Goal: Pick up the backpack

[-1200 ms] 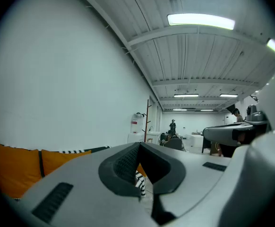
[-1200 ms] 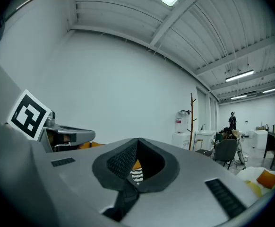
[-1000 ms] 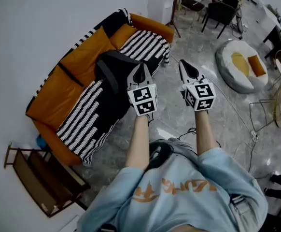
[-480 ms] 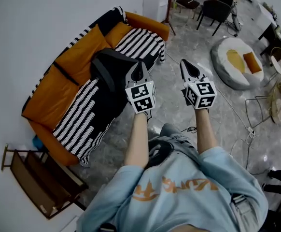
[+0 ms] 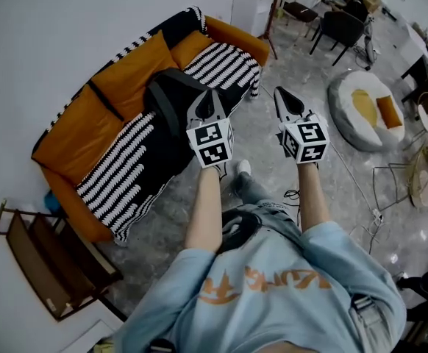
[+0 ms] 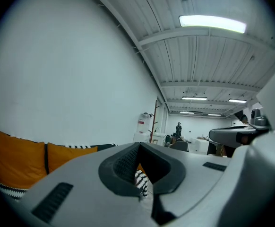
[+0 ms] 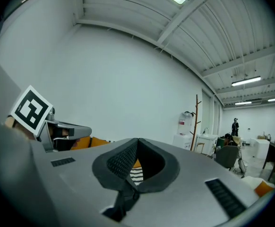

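The black backpack [image 5: 171, 100] lies on the orange sofa [image 5: 81, 134], partly on its black-and-white striped blanket [image 5: 126, 175]. In the head view my left gripper [image 5: 212, 101] is held out level with its tips over the backpack's right edge. It is shut and holds nothing. My right gripper [image 5: 283, 100] is beside it over the grey floor, also shut and empty. In the left gripper view the shut left gripper [image 6: 140, 148] hides the backpack. The right gripper [image 7: 137, 143] does the same in its own view.
A white beanbag [image 5: 361, 109] with orange cushions lies on the floor at the right. Dark chairs [image 5: 337, 22] and a coat stand [image 5: 273, 17] are at the back. A wooden rack [image 5: 41, 259] stands by the sofa's near end. Cables [image 5: 365, 201] cross the floor.
The left gripper has edged left toward the sofa. The person's foot has come into view on the floor below the grippers. Both grippers stay shut.
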Tool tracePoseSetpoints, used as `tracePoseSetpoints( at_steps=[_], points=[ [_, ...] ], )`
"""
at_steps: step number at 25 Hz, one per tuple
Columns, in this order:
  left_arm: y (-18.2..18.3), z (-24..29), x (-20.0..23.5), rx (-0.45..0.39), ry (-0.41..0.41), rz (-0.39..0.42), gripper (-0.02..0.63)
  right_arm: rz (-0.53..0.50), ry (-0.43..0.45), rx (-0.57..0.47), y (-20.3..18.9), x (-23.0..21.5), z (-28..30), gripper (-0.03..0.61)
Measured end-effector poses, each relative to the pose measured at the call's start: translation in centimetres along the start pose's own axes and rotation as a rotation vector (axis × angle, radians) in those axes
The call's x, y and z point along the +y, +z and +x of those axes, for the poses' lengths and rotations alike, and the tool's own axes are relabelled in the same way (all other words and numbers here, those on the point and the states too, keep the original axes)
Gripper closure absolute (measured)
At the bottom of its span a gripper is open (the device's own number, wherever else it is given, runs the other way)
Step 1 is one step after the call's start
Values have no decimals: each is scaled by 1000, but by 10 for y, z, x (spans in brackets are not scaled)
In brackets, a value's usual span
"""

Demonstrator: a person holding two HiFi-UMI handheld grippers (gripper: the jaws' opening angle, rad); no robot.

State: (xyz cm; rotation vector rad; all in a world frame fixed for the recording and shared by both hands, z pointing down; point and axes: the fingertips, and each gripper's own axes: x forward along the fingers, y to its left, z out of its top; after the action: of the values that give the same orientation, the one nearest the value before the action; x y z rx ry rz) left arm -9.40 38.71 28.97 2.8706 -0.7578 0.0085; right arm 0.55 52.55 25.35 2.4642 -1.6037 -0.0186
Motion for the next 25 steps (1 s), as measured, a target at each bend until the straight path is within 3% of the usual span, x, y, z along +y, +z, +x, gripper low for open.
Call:
tracePoseSetpoints(
  at_steps=[6, 13, 21, 25],
  points=[
    [5, 18, 22, 7, 19, 34, 598, -21, 69, -19, 5, 15, 38, 580],
    [-23, 67, 51, 74, 73, 44, 600, 27, 138, 28, -27, 4, 107, 580],
    [-64, 150, 82, 186, 123, -35, 598, 66, 235, 118, -55, -10, 216, 580],
    [-76, 194, 100, 201, 156, -91, 598, 76, 298, 164, -72, -17, 268, 580]
  ],
)
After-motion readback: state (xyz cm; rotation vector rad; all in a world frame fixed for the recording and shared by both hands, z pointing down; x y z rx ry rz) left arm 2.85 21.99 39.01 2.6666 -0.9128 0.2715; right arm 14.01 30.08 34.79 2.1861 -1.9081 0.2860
